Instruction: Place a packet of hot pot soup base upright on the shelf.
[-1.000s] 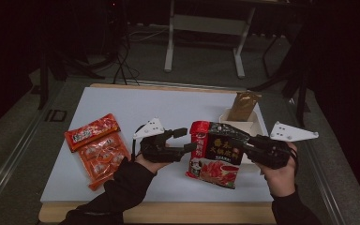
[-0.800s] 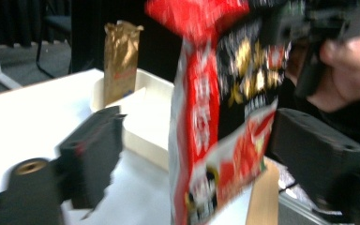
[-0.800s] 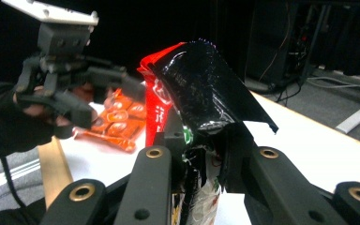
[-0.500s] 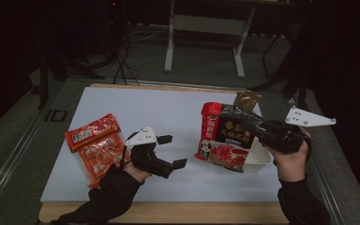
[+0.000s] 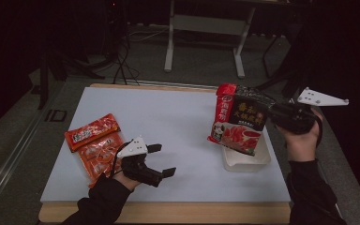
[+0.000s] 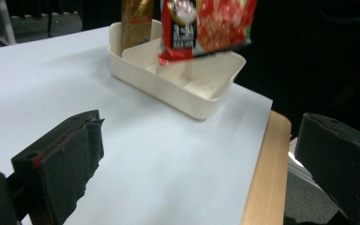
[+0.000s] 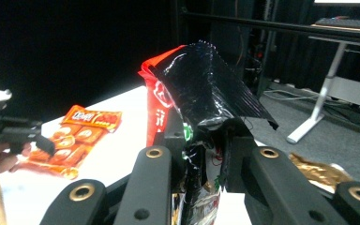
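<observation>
Jaws on your right gripper [image 5: 268, 111] were clamped on the black edge of the pouch [image 5: 238, 123], which hung upright at the right of the high view, its lower end over the white tray [image 5: 244, 159] without touching it that I could see. In the right gripper view the two jaws pinched the crumpled black foil of the pouch [image 7: 201, 108] at centre frame, with almost no gap between them.

Your left gripper [image 5: 158, 160] sat at the lower left of the high view, low over the white sheet [image 5: 168, 117], jaws spread wide and holding nothing. In the left gripper view its jaws stood far apart at the bottom corners, with bare sheet between them; the tray [image 6: 178, 91] lay at upper centre, the pouch's red end [image 6: 206, 28] hanging above it and a gold packet [image 6: 135, 21] standing in its far end.

Two orange packets [image 5: 96, 145] lay just left of your left hand [image 5: 122, 177], at the sheet's left side.
</observation>
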Demonstrator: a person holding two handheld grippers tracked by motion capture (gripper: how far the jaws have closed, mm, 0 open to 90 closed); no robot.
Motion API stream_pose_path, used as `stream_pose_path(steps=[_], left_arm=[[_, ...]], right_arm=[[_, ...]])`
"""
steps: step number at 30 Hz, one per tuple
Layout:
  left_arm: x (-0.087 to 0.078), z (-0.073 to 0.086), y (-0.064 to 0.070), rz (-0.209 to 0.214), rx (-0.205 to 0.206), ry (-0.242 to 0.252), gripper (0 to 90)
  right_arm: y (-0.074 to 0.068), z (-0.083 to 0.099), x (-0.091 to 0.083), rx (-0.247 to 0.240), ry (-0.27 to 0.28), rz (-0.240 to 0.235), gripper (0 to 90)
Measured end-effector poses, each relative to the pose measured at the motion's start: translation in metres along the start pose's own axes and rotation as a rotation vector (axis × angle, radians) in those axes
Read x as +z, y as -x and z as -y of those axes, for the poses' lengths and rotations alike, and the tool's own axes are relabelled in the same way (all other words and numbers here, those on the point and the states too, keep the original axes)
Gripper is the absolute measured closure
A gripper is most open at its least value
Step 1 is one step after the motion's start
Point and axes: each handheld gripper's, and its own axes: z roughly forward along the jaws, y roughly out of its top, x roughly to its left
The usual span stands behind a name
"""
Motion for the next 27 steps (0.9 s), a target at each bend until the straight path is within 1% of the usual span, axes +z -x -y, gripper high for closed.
stream_pose_path(steps=[1, 3, 4, 6, 7, 8, 10, 12, 15, 18, 19, 24, 26, 27], left_arm=[[0.000, 0.003, 0.000, 0.000, -0.007, 0.000, 1.9], [-0.002, 0.007, -0.002, -0.004, -0.005, -0.015, 1.9], [-0.003, 0.009, -0.003, -0.005, -0.008, -0.014, 1.9], [-0.004, 0.013, -0.004, -0.001, -0.010, 0.000, 1.9], [-0.005, 0.015, -0.004, -0.002, -0.008, -0.002, 1.9], [-0.005, 0.015, -0.004, -0.002, -0.008, -0.002, 1.9], [-0.005, 0.020, -0.005, -0.004, 0.004, -0.008, 2.0], [-0.004, 0.024, -0.005, -0.007, 0.000, -0.011, 2.0], [-0.003, 0.030, -0.005, -0.018, 0.018, -0.013, 2.9], [-0.004, 0.035, -0.006, -0.010, -0.002, -0.012, 3.0], [-0.004, 0.037, -0.007, -0.010, -0.002, -0.010, 3.0], [-0.006, 0.044, -0.009, -0.012, -0.019, -0.007, 3.0], [-0.007, 0.046, -0.009, -0.016, -0.023, -0.006, 2.9], [-0.007, 0.047, -0.010, -0.017, -0.021, -0.007, 2.9]], right_arm=[[0.003, -0.001, 0.000, -0.005, 0.000, 0.007, 76.8], [0.010, -0.001, 0.001, -0.001, 0.001, 0.017, 76.7], [0.013, -0.002, 0.001, -0.009, 0.001, 0.022, 76.7], [0.020, -0.002, 0.001, 0.000, 0.003, 0.033, 76.7], [0.024, -0.001, 0.001, -0.001, 0.005, 0.038, 76.7], [0.024, -0.001, 0.001, -0.001, 0.005, 0.038, 76.7], [0.033, 0.000, 0.001, 0.009, 0.011, 0.050, 76.6], [0.038, 0.001, 0.002, 0.011, 0.010, 0.052, 76.6], [0.047, 0.004, 0.005, 0.017, -0.001, 0.055, 76.6], [0.054, 0.007, 0.007, 0.020, -0.016, 0.061, 76.6], [0.057, 0.008, 0.008, 0.023, -0.022, 0.064, 76.5], [0.070, 0.013, 0.008, 0.036, -0.018, 0.062, 76.5], [0.075, 0.016, 0.007, 0.051, -0.008, 0.050, 76.4], [0.076, 0.017, 0.007, 0.048, -0.010, 0.051, 76.5]])
